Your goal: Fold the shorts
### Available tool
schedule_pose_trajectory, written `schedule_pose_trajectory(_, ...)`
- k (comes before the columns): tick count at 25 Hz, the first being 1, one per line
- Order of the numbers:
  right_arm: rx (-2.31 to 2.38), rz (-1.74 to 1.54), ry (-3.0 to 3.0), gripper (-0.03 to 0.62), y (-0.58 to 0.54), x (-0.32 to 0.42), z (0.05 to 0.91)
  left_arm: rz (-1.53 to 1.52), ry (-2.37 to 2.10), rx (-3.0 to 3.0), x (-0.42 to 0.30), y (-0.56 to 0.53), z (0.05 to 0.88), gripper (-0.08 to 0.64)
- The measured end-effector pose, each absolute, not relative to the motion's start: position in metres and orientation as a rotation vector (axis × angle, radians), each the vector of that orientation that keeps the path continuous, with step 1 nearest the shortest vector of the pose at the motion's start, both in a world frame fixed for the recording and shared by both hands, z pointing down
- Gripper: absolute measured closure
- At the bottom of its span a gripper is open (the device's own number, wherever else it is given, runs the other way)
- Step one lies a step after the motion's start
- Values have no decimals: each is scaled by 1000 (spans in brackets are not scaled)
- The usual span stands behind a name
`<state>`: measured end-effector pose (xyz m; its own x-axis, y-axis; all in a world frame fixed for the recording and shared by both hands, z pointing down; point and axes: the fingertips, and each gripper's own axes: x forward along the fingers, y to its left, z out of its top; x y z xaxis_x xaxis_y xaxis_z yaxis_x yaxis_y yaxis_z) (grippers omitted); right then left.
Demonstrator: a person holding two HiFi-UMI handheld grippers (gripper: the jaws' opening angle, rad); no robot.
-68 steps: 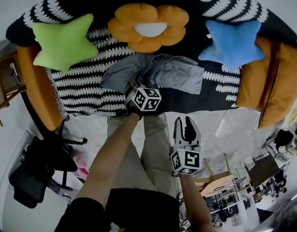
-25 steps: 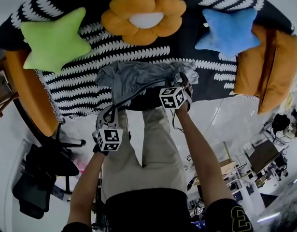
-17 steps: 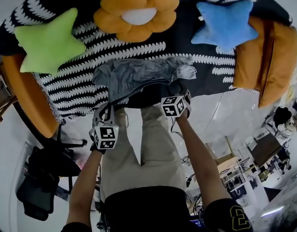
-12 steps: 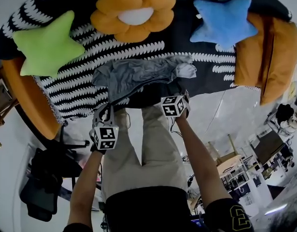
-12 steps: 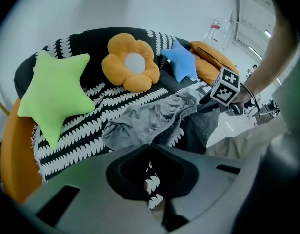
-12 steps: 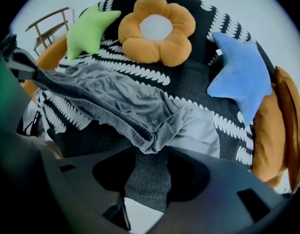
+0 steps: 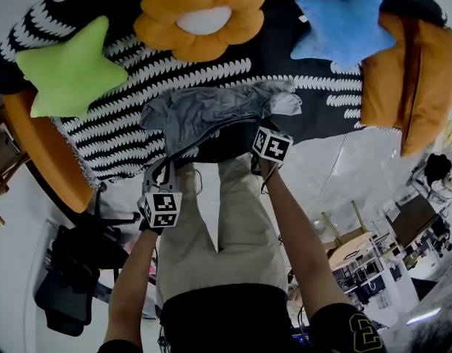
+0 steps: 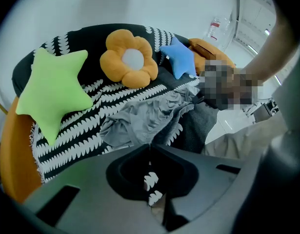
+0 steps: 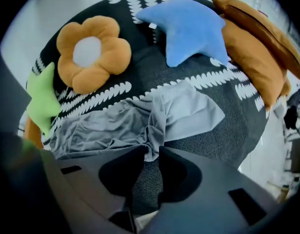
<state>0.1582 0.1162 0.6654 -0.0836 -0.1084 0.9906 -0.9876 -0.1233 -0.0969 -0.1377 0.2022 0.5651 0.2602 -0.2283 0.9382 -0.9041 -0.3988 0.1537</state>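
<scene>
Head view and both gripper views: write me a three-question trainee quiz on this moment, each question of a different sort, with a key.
1. True or false: the left tongs are gripping the grey shorts.
2. Which cushion lies between the other two? A green star; B orange flower; C blue star.
3. Fill in: between the jaws of the right tongs sits a fold of the ____.
Key: 1 false, they are shut on nothing. 2 B. 3 grey shorts; those jaws have just been closing on that fold.
</scene>
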Motion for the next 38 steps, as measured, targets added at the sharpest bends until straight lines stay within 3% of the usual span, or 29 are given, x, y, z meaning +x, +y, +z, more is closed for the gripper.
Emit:
schedule_pose_trajectory(3,1357,1441,-1219,529,134,156,672,1170,-1033,1795,-138,208,568,532)
schedule_pose_trajectory(11,1088,1201,-1395,497,167,139,699,1187,-1024,1788,-140,214,575,532)
schedule_pose_trajectory(14,1077,1105,-1446,560,157,135,690,1189,-1033,1789,-146,209,569,534)
schedule_pose_trajectory(17,1131,1149,-1444,562,154,143,665,1178,-1030,1815,-150,203,555,534)
schedule_pose_trajectory(28,1234,1185,-1539,563,177,139,398,1257,-797,2042,-168,152,356,534)
schedule_pose_trajectory(38,1358,1172,-1656,563,175,164,189,1349,-498,2284,-125,96,179,534)
